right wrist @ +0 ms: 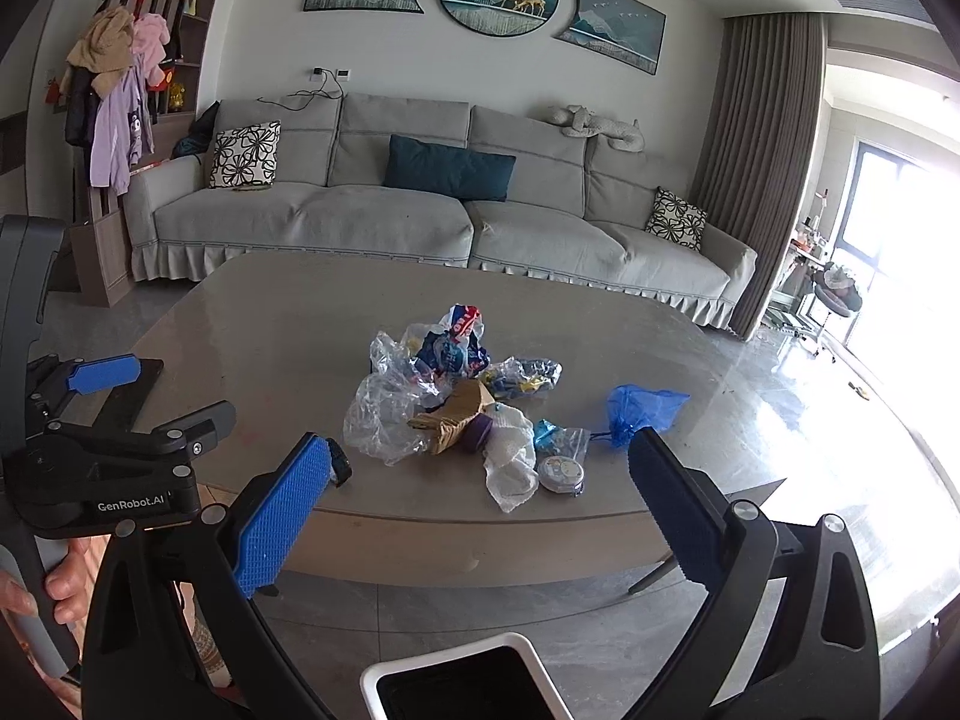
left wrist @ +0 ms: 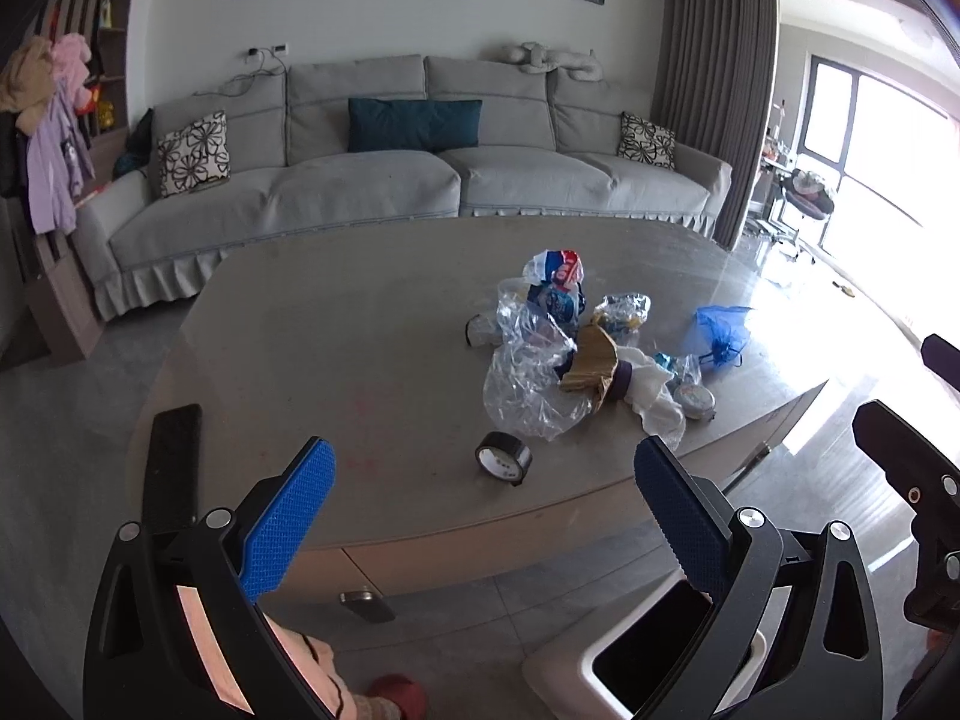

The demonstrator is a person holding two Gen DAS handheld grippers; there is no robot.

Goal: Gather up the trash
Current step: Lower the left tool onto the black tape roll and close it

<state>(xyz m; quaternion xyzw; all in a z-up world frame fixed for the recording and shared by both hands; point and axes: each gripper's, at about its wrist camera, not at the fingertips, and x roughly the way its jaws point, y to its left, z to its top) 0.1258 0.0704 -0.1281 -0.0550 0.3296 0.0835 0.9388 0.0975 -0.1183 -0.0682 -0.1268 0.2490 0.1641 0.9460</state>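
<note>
**Trash heaped on the surface, both tongs spread wide and empty**

A grey sofa (right wrist: 420, 222) spans the back wall, with a teal cushion (right wrist: 449, 176) at its middle. In front of it stands the broad, rounded surface (left wrist: 336, 324), bare over most of its top. The trash pile (right wrist: 462, 402) lies near the middle of the surface, toward its near edge: crumpled clear plastic (left wrist: 528, 384), a brown paper piece (left wrist: 591, 366) on top of it, a white wrapper (right wrist: 510, 468) at the front, and a red-and-blue snack bag (left wrist: 558, 282) at the back. A blue bag (right wrist: 639, 411) lies just right of the heap. On the floor below the near edge stands a white bin (right wrist: 468, 681) with a dark opening. A black phone (left wrist: 174, 456) rests flat at the surface's left side. A roll of dark tape (left wrist: 504, 457) stands on edge in front of the pile, apart from it.

The left tongs (left wrist: 483, 516) are wide apart and hold nothing. The right tongs (right wrist: 480, 516) are likewise spread wide and empty, short of the pile.
</note>
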